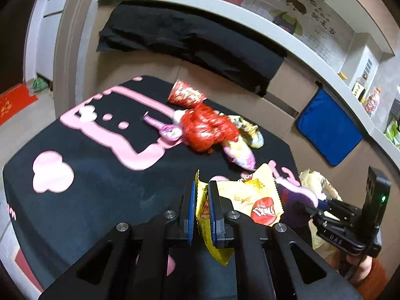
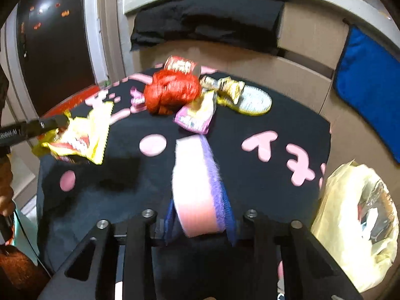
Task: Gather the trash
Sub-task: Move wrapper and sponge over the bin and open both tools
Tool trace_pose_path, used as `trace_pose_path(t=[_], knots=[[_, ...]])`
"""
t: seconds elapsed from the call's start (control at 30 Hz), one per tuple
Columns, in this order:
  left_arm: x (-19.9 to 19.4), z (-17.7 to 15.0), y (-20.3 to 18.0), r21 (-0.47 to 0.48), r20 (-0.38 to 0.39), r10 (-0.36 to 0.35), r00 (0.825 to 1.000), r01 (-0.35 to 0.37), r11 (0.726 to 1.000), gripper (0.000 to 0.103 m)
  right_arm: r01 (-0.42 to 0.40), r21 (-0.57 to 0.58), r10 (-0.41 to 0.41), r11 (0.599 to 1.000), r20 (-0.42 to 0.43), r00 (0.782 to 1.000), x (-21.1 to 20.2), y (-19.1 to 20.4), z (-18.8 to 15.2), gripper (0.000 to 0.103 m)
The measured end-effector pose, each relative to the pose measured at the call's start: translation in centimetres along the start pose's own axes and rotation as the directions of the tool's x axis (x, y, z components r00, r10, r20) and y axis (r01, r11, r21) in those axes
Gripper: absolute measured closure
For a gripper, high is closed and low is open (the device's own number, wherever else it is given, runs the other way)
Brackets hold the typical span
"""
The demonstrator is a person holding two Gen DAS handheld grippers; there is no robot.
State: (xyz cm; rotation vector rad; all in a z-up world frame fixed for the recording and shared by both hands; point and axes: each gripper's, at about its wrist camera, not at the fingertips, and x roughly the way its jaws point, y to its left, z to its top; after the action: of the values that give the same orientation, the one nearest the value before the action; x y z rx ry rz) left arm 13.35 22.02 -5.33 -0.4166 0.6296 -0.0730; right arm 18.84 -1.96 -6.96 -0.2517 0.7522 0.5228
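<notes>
Crinkly yellow wrapper (image 1: 240,200) pinched in left gripper (image 1: 201,200); right gripper (image 2: 197,200) clamps fuzzy pink-purple strip (image 2: 195,180) (blurred).

The left claw (image 1: 202,200) is black, with blue pads (image 1: 192,207) and round silver screws. The right claw (image 2: 197,192) looks alike; behind its grip shows a rust-orange sleeve (image 1: 375,277).

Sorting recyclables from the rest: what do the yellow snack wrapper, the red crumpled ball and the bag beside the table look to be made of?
Yellow snack wrapper: glossy printed plastic film, serrated edge. Red crumpled ball: probably thin plastic; shiny, creased folds. Bag: thin translucent plastic, wrinkled and see-through.
</notes>
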Motion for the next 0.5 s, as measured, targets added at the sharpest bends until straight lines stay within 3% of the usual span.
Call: trace_pose_path(t=[0.3,0.5], knots=[[-1.6,4.1,-10.3,0.207,0.158,-0.044,0.986,0.01,0.978,0.093,0.052,0.057,-0.062,0.997,0.176,0.982,-7.2,-4.7,2.5,0.075],[-0.6,4.7,-17.6,0.329,0.181,-0.087,0.98,0.023,0.944,0.093,0.125,0.161,-0.163,0.979,0.251,0.954,-12.5,-10.3,2.2,0.075]])
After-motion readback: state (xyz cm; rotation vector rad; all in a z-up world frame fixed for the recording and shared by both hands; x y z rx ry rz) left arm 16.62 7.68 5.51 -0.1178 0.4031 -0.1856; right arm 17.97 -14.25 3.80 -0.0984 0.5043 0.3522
